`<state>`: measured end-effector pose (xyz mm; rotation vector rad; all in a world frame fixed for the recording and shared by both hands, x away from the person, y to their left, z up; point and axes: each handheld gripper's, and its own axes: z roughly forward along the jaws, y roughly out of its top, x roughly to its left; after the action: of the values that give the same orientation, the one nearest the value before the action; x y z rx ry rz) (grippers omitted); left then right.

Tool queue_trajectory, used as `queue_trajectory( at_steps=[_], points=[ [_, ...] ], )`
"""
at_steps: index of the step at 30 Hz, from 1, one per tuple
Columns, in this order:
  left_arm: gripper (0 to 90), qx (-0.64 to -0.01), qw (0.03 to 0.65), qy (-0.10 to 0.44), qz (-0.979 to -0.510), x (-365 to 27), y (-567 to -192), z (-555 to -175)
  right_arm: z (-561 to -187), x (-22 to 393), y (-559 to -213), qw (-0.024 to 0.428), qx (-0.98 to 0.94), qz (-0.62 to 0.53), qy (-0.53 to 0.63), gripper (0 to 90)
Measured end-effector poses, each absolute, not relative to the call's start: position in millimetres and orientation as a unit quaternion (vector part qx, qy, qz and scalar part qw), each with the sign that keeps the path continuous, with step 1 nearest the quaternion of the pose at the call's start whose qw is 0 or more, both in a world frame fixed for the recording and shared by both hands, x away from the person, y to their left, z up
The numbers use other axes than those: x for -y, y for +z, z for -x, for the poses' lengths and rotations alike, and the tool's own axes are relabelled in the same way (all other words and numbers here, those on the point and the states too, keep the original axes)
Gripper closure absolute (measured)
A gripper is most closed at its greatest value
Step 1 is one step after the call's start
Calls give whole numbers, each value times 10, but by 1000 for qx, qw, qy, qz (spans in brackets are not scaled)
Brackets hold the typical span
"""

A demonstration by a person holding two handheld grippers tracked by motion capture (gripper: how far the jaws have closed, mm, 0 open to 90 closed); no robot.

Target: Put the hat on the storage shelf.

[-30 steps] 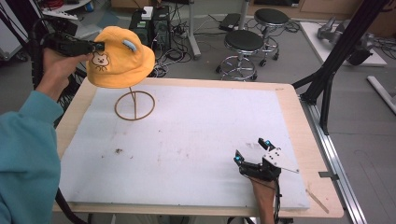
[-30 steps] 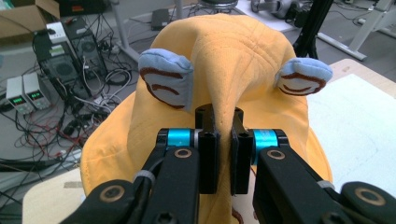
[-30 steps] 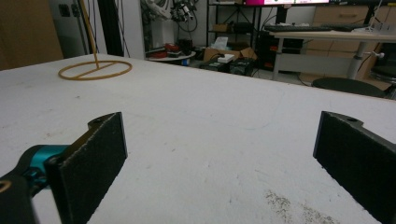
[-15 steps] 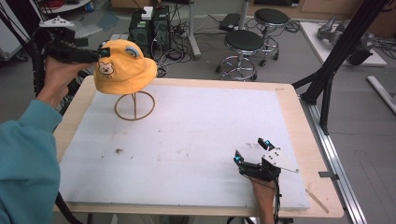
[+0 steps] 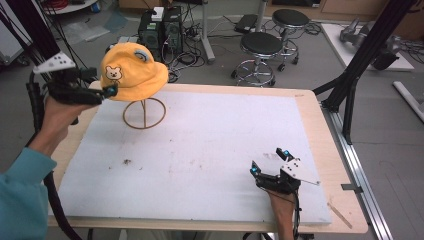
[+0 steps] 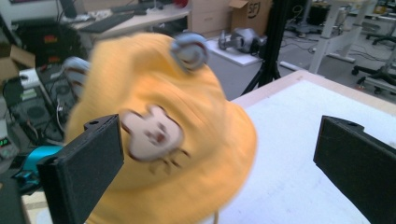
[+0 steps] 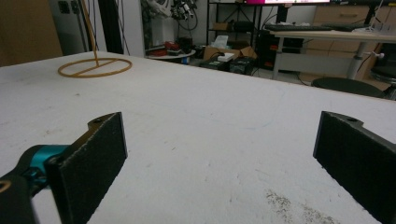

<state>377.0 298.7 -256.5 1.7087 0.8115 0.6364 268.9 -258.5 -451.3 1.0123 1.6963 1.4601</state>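
Yellow bucket hat (image 5: pixel 132 75) with bear patch sits on wire stand (image 5: pixel 144 112); left hand-held gripper (image 5: pixel 102 91) just opened wide, empty.

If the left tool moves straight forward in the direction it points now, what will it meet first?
Most likely the yellow hat on its wire stand. In the left gripper view the hat sits straight ahead of the open left tool, slightly toward its left jaw. How much gap remains is hard to judge.
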Motion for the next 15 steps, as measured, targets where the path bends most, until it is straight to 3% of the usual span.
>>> queue_trajectory(
  at_steps=[15],
  points=[
    [21, -287, 556, 246, -740, -2799, -3535, -3065, -2690, 2592, -4512, 335, -647, -395, 559, 16]
  ],
)
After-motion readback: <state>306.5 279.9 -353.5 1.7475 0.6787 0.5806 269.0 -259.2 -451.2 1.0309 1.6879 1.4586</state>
